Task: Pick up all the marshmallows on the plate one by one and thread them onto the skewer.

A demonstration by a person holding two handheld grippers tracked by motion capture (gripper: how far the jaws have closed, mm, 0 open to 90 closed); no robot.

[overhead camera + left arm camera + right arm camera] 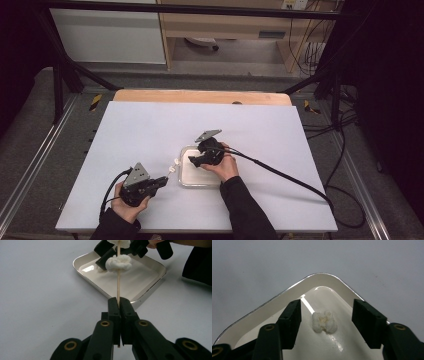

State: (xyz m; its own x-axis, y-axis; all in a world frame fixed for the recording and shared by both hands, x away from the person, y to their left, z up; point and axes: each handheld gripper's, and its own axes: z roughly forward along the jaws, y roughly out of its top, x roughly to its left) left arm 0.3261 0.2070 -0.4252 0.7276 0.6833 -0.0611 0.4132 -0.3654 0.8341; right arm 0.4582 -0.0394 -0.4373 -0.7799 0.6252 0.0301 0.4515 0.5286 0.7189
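My left gripper point(119, 300) is shut on the lower end of a thin wooden skewer point(118, 285), which points toward a shallow white tray point(150, 282). Two white puffy pieces are threaded on it, one point(118, 262) midway and another point(120, 242) at the tip. In the high view this gripper point(162, 181) sits left of the tray point(185, 181). My right gripper point(192, 161) reaches down into the tray. Its jaws point(327, 306) stand apart on either side of a loose white puffy piece point(324, 322) on the tray floor, with a gap on each side.
The tray lies near the middle of a white table top point(150, 130). A black cable point(280, 175) trails from my right gripper toward the right edge. A wooden strip point(200, 96) borders the far side of the table.
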